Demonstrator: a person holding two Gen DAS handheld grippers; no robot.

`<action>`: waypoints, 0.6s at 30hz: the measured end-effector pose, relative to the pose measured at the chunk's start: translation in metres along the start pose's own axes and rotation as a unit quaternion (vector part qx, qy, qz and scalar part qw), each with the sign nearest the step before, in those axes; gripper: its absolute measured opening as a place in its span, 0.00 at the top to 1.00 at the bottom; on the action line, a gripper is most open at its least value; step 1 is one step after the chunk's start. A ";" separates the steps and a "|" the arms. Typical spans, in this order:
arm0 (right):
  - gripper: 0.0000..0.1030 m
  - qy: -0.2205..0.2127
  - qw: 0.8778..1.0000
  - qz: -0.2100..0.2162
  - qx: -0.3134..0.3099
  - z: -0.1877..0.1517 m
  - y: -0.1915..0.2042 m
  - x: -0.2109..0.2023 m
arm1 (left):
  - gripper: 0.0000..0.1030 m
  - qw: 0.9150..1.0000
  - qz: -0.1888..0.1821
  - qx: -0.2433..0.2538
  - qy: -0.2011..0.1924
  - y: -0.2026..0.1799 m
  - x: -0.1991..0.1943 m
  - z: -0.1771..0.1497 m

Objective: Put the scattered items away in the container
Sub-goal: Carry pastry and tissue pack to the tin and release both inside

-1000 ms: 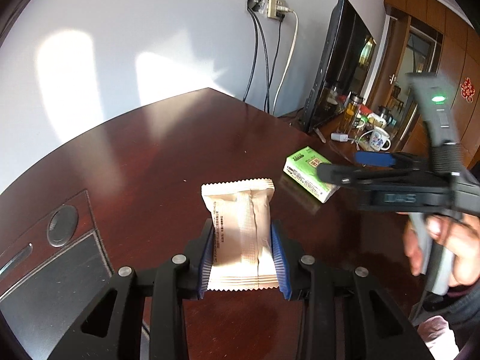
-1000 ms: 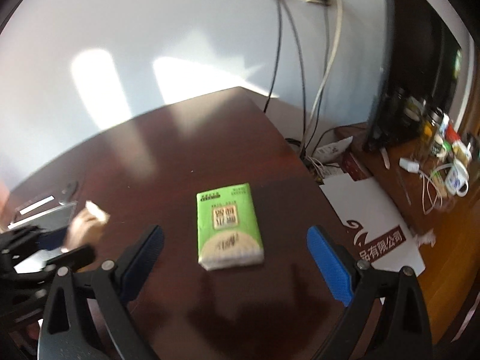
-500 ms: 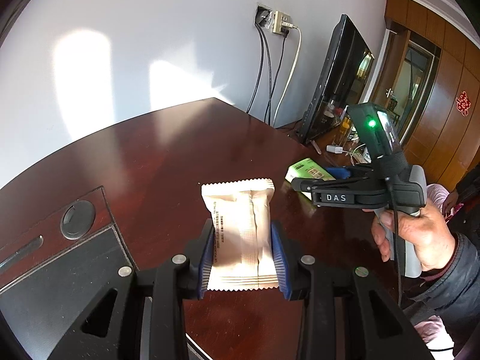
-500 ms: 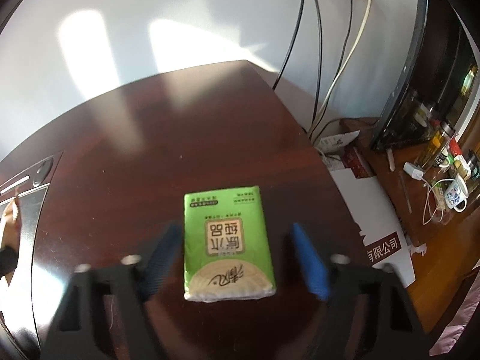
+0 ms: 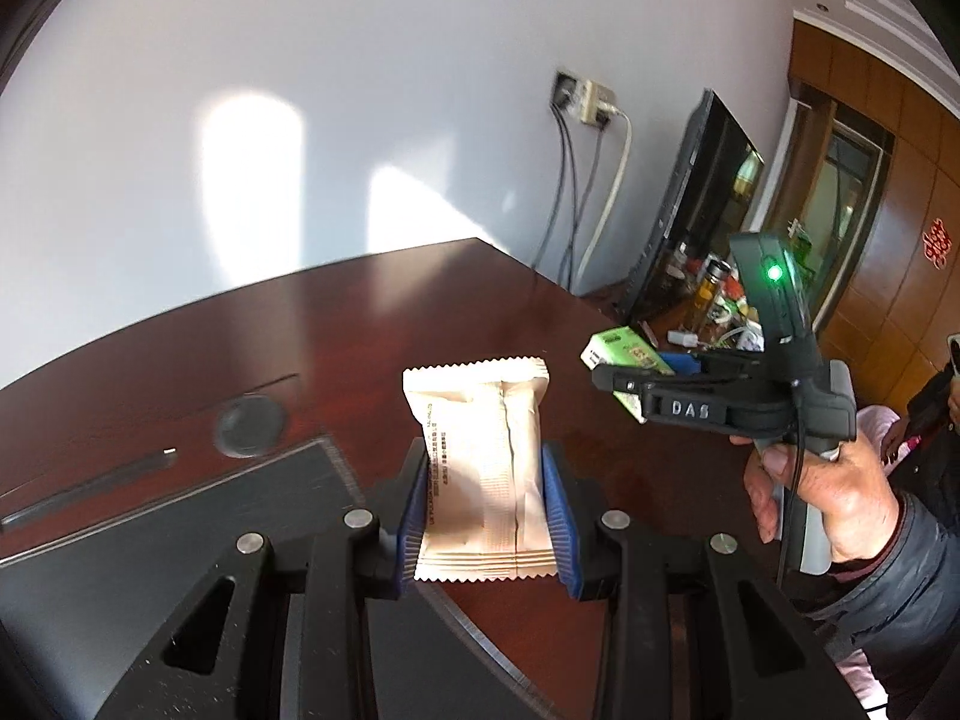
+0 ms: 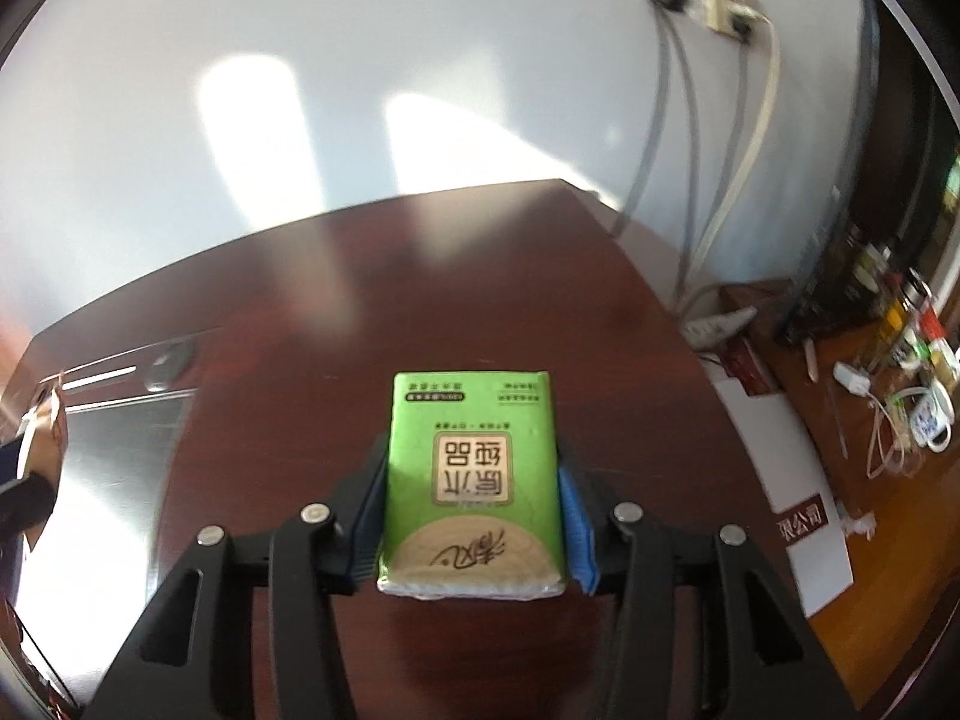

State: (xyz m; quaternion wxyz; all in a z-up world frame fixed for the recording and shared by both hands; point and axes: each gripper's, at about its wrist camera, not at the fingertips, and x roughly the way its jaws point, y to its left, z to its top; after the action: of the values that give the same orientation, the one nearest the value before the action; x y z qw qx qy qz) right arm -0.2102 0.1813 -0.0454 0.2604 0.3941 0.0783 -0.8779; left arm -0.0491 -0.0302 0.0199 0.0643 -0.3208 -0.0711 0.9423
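Observation:
A beige snack packet (image 5: pixel 480 420) stands upright between the blue pads of my left gripper (image 5: pixel 485 465), which is shut on it above the dark red table (image 5: pixel 360 324). A green tissue pack (image 6: pixel 471 420) lies flat between the blue pads of my right gripper (image 6: pixel 472 471); the jaws are closing and the pads press on both its sides. In the left wrist view the right gripper (image 5: pixel 609 375) is to the right, held in a person's hand (image 5: pixel 834 498), with the green pack (image 5: pixel 624 345) in its jaws. The left gripper and its packet (image 6: pixel 45 438) show at the left edge of the right wrist view.
A dark rectangular panel (image 5: pixel 180 510) with a round knob (image 5: pixel 249 426) is set into the table on the left. Beyond the table's right edge stand a TV (image 5: pixel 702 204), wall cables (image 6: pixel 690 180), a low cabinet with bottles and a mug (image 6: pixel 930 420), and a white bag (image 6: pixel 780 450).
The right jaws went from wide open around the green pack to closed on its sides. The left gripper, still holding the beige packet, rose and moved back over the panel.

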 end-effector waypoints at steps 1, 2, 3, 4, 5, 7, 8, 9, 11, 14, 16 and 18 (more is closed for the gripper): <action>0.52 -0.001 1.000 0.006 -0.003 0.000 0.007 0.000 | 0.63 1.000 0.004 -0.003 -0.004 0.005 -0.007 -0.001; 0.52 0.000 1.000 0.014 -0.006 0.000 0.014 0.000 | 0.63 1.000 0.009 -0.007 -0.008 0.009 -0.015 -0.003; 0.52 0.000 1.000 0.021 -0.009 0.000 0.021 0.001 | 0.63 1.000 0.016 -0.011 -0.011 0.015 -0.024 -0.005; 0.52 -0.002 1.000 0.028 -0.012 0.000 0.029 0.001 | 0.63 1.000 0.022 -0.016 -0.015 0.020 -0.033 -0.008; 0.52 -0.004 0.999 0.036 -0.015 0.000 0.037 0.000 | 0.63 0.999 0.031 -0.020 -0.020 0.026 -0.044 -0.011; 0.52 -0.009 0.998 0.052 -0.022 0.000 0.056 -0.004 | 0.63 0.997 0.057 -0.030 -0.035 0.041 -0.074 -0.021; 0.52 -0.013 0.998 0.061 -0.027 -0.001 0.066 -0.006 | 0.63 0.996 0.072 -0.032 -0.041 0.049 -0.089 -0.026; 0.52 -0.017 0.997 0.070 -0.032 -0.001 0.075 -0.009 | 0.63 0.994 0.087 -0.036 -0.048 0.057 -0.104 -0.031; 0.52 -0.020 0.994 0.093 -0.048 -0.002 0.101 -0.011 | 0.63 0.989 0.119 -0.058 -0.060 0.079 -0.135 -0.042; 0.52 -0.023 0.988 0.128 -0.083 -0.002 0.146 -0.016 | 0.63 0.979 0.167 -0.089 -0.078 0.111 -0.182 -0.060; 0.52 -0.025 0.983 0.149 -0.102 -0.001 0.173 -0.018 | 0.63 0.968 0.209 -0.108 -0.088 0.132 -0.213 -0.073; 0.52 -0.028 0.978 0.170 -0.115 0.000 0.197 -0.021 | 0.63 0.956 0.243 -0.129 -0.098 0.153 -0.242 -0.087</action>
State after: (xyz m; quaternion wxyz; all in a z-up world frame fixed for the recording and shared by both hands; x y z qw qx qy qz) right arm -0.0962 0.0215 -0.0168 0.4514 0.3442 0.1036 -0.8167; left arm 0.1826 -0.2129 0.0689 -0.2160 -0.2401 -0.1181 0.9390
